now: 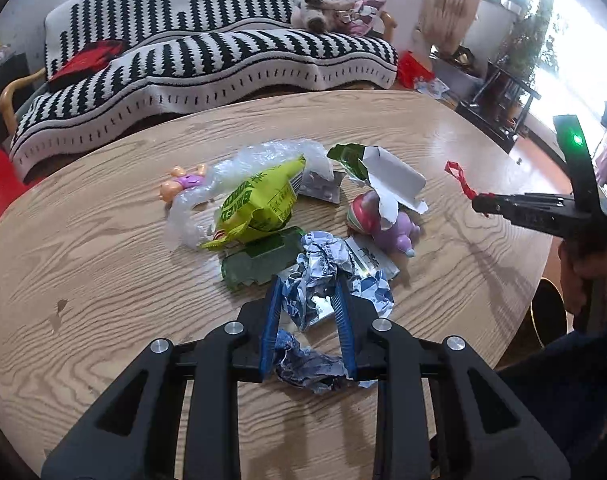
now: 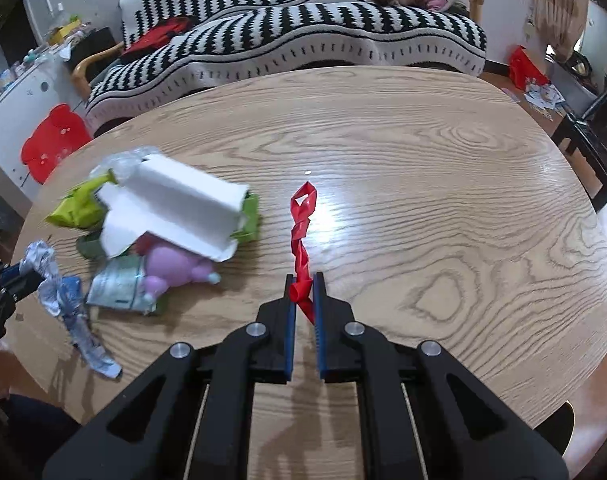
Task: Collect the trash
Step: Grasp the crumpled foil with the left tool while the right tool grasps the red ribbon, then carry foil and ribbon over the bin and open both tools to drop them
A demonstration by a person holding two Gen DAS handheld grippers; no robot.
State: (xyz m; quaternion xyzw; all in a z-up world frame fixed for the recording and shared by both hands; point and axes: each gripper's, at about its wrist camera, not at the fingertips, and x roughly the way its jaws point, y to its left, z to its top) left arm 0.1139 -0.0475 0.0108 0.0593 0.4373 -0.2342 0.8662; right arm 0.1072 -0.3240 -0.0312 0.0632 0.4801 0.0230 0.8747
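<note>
Left gripper [image 1: 307, 292]: jaws narrowed onto a crumpled silver-blue foil wrapper [image 1: 323, 280]. Wrapper sits between the blue pads [image 1: 269, 320], bulk of it bunched at and past the fingertips, a tail trailing back between the fingers toward the camera. From the right wrist view the same wrapper [image 2: 63, 300] hangs out of the left gripper [image 2: 17, 280] at the left edge, its lower end close to the wooden table [image 2: 423, 200]; can't tell if it touches.

Right gripper [image 2: 304, 280]: nearly closed, clamped on a twisted red plastic strip [image 2: 301, 236]. Strip's lower end is pinched between the pads, rest runs forward past the tips, ending in a small loop. From the left wrist view the strip [image 1: 459, 180] sticks out from the right gripper [image 1: 479, 204] above the table's right side, well apart from the pile.

Rest of the trash is in a pile mid-table, just ahead of the left gripper:
- yellow-green snack bag [image 1: 259, 204], clear bubble wrap [image 1: 231, 184] behind and left of it
- torn white carton [image 1: 391, 184] lying over a purple toy [image 1: 395, 232] and a pink-striped ball [image 1: 361, 216]
- blister pack [image 1: 319, 190] between bag and carton
- dark green wrapper [image 1: 255, 264] just left of the foil
- small doll figure [image 1: 179, 184] at the pile's left edge

Striped black-and-white sofa [image 1: 207, 52] behind the table.
</note>
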